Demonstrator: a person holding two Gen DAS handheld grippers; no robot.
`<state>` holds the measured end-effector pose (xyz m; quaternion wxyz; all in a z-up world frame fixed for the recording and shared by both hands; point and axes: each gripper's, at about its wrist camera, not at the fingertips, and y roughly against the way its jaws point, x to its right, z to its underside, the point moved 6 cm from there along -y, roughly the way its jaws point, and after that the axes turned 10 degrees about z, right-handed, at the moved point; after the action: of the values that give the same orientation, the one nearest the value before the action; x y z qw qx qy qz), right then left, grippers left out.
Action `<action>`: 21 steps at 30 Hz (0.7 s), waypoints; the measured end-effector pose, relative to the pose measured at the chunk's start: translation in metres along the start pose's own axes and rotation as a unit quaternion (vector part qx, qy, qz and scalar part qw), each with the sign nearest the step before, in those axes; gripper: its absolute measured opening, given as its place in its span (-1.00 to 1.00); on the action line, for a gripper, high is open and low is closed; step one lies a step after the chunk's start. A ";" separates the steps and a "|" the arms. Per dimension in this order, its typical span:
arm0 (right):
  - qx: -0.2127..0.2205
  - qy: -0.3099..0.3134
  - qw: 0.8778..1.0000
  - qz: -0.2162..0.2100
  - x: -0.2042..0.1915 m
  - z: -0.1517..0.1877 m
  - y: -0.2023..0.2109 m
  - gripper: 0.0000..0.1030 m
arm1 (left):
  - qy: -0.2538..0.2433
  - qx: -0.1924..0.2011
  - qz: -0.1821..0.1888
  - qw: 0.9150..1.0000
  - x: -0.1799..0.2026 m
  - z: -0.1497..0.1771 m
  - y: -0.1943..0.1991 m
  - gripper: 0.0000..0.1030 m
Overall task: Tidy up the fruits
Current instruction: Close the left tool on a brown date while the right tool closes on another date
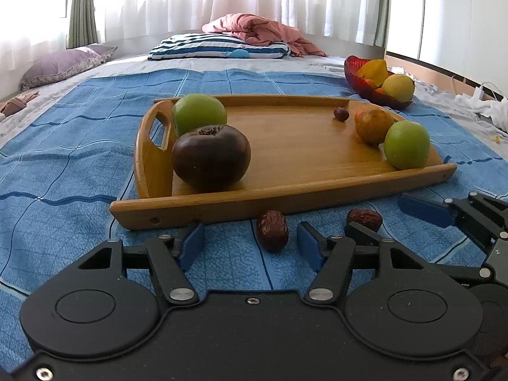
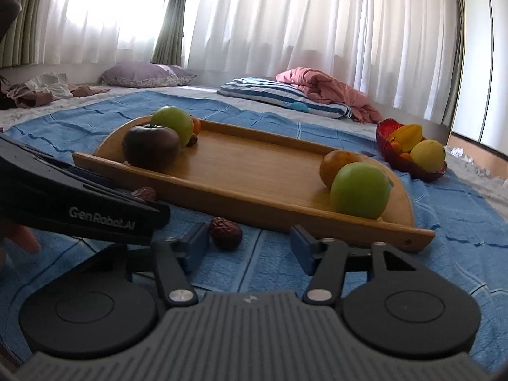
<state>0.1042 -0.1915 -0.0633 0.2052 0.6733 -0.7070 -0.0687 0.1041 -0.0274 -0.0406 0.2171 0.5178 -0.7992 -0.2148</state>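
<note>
Lying on the blue cloth (image 1: 79,165) before the wooden tray (image 1: 285,190), one dried date (image 1: 272,230) is bracketed by the left gripper (image 1: 250,241), jaws apart, untouched. A second date (image 2: 225,228) lies just beside the right gripper (image 2: 249,247) left pad (image 2: 197,244); jaws apart.
</note>
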 end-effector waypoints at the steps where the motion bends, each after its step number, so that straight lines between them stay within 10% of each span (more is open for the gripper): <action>1: -0.002 -0.003 1.000 -0.003 0.000 0.000 0.000 0.13 | -0.001 0.000 -0.001 1.000 0.000 0.000 0.000 0.18; 21: -0.011 -0.027 0.999 -0.037 -0.011 -0.002 0.000 -0.47 | 0.002 -0.003 0.007 1.000 -0.001 -0.003 0.002 -0.58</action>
<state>0.1050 -0.1808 -0.0633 0.1911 0.6943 -0.6863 -0.1023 0.1048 -0.0262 -0.0375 0.2215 0.5124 -0.8015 -0.2147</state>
